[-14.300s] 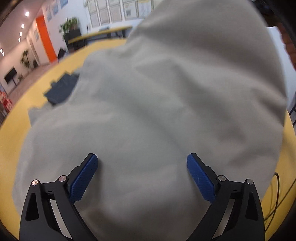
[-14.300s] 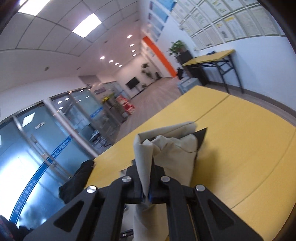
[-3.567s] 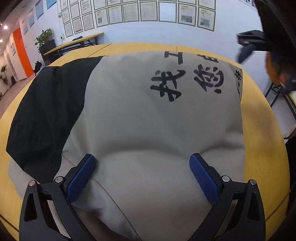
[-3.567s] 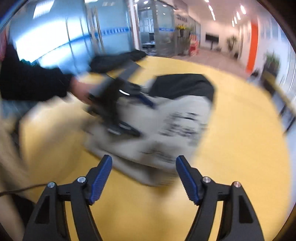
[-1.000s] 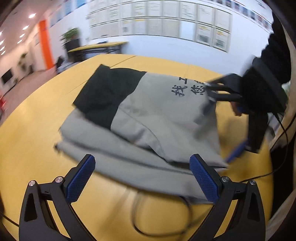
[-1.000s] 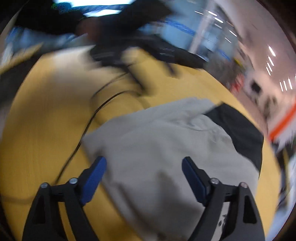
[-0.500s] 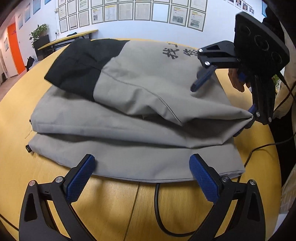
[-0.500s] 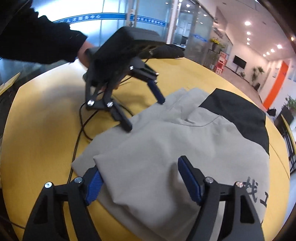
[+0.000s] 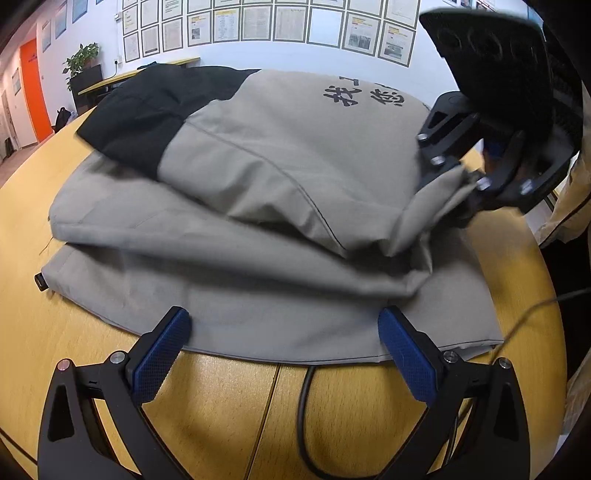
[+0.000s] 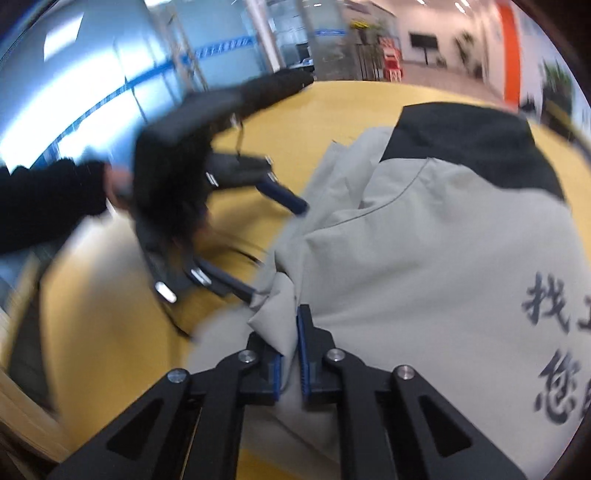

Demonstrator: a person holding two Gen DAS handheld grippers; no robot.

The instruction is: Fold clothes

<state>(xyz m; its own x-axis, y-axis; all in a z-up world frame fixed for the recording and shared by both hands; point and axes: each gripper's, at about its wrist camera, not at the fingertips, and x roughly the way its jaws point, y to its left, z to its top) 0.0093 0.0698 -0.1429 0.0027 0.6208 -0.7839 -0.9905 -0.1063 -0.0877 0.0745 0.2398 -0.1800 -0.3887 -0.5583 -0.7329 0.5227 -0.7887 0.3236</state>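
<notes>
Blue-padded and closing, our right gripper [image 10: 290, 354] has its jaws nearly together on a bunched fold of the grey jacket [image 10: 424, 266], and the cloth stands up in a crumpled peak between the pads. From the left wrist camera we see that same right gripper [image 9: 460, 181] at the jacket's [image 9: 280, 155] right edge, the pinched corner lifted slightly off the layers beneath. Our left gripper [image 9: 282, 334] hangs with its jaws wide and nothing between them, the blue fingers [image 9: 160, 350] poised just above the near hem without pressing on it. In the right wrist view the left gripper [image 10: 275, 243] appears blurred, held by a hand [image 10: 116, 184] in a dark sleeve [image 10: 44, 203], one finger at the garment's edge. The jacket lies folded in several layers on the yellow wooden table [image 9: 221, 406], its black part [image 9: 155, 110] at the far left and dark printed characters [image 9: 364, 96] on the upper panel. A black cable [image 9: 306, 417] runs out from under the near hem toward us. Beyond the table, framed papers [image 9: 258, 24] line the wall beside a potted plant [image 9: 81, 61].
</notes>
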